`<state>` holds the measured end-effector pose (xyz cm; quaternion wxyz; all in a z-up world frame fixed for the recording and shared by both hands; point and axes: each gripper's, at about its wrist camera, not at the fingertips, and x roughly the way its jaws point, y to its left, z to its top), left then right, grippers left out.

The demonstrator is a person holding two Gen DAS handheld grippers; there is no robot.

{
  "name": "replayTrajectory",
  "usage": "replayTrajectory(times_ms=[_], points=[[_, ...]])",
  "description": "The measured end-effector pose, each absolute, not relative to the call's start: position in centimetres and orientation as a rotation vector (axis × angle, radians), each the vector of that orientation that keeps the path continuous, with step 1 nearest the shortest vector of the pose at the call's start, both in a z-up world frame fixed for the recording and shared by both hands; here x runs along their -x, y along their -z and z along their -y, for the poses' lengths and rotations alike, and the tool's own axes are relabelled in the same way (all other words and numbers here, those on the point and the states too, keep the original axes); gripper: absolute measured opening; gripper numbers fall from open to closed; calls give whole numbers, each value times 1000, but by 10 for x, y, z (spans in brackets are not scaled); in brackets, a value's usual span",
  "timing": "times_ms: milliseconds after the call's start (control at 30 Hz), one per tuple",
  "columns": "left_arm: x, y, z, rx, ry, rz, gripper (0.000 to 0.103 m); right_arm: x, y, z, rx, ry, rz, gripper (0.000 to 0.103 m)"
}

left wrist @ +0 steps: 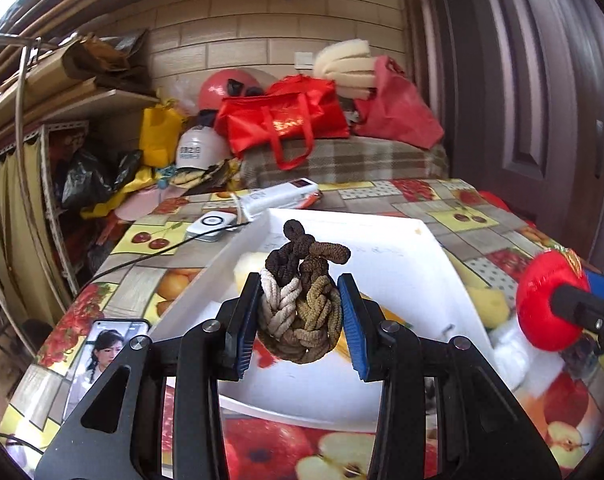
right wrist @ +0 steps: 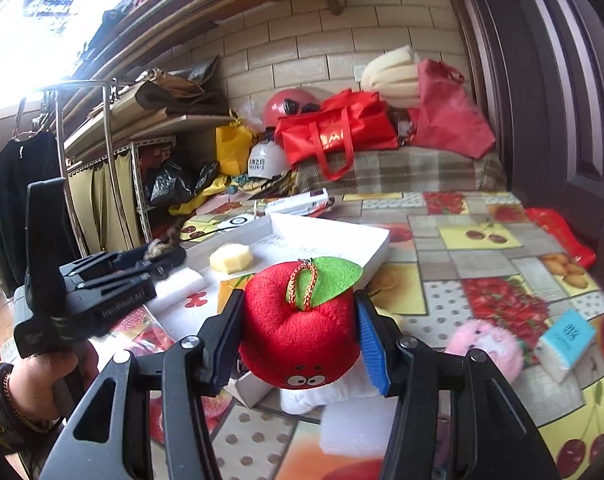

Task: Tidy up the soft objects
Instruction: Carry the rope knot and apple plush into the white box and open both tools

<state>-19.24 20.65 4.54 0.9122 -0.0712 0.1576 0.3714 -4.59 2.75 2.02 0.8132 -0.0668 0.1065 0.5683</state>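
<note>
Gripping a braided rope knot (left wrist: pixel 302 304), the left gripper (left wrist: pixel 302 320) is clamped on it from both sides, and the knot is held above a white tray (left wrist: pixel 434 248) on a fruit-patterned tablecloth (left wrist: pixel 482 204). A red plush apple (right wrist: pixel 302 328) with a green leaf is squeezed between the pads of the right gripper (right wrist: pixel 302 340) and is carried above white foam blocks (right wrist: pixel 354 428). A yellow sponge (right wrist: pixel 231 258) is seen in the tray. A pink fluffy toy (right wrist: pixel 486 348) and a tissue pack (right wrist: pixel 566 344) are left on the cloth nearby.
</note>
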Motion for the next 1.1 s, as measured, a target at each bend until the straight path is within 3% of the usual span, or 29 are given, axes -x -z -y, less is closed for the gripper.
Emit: replayTrajectory(times_ms=[533,900,1000,1067,1100], points=[[169,-42,-238,159,-813,-363,38,55,-16,-99,189,-1180,-236,53],[162,-41,-257,204,-835,-383,39,33,-14,-137,180,-1138,-353,57],[159,-40,-257,193,-836,-396,43,33,-14,-138,187,-1125,-360,63],[161,-40,-255,185,-852,-390,53,33,-15,-137,188,-1125,-352,73],[162,-41,-254,178,-867,-379,63,36,-16,-134,185,-1112,-333,81]])
